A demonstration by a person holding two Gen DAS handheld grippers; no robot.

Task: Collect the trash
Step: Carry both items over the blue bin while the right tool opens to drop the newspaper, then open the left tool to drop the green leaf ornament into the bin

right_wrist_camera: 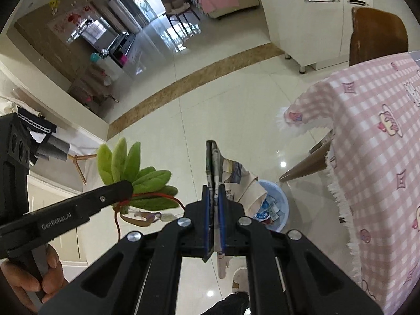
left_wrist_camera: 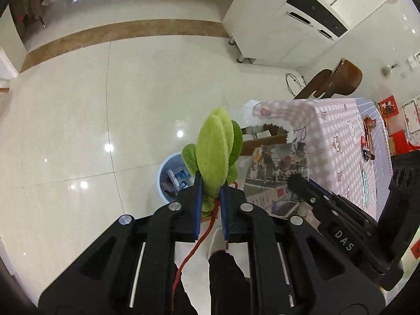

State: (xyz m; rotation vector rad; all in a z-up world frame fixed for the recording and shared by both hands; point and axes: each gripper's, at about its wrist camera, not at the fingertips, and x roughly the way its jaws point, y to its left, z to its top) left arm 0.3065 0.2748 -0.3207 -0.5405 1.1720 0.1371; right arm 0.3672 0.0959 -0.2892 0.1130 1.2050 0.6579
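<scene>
My left gripper is shut on a bunch of green plush leaves tied with a red string, held above the floor. The bunch also shows in the right wrist view, with the left gripper on it. My right gripper is shut on a folded newspaper, which hangs in the left wrist view. A pale blue trash bin with several wrappers inside stands on the floor below both grippers; it also shows in the right wrist view.
A table with a pink checked cloth stands at the right, with wrappers on it. A brown chair and a white cabinet stand behind it. The floor is glossy tile.
</scene>
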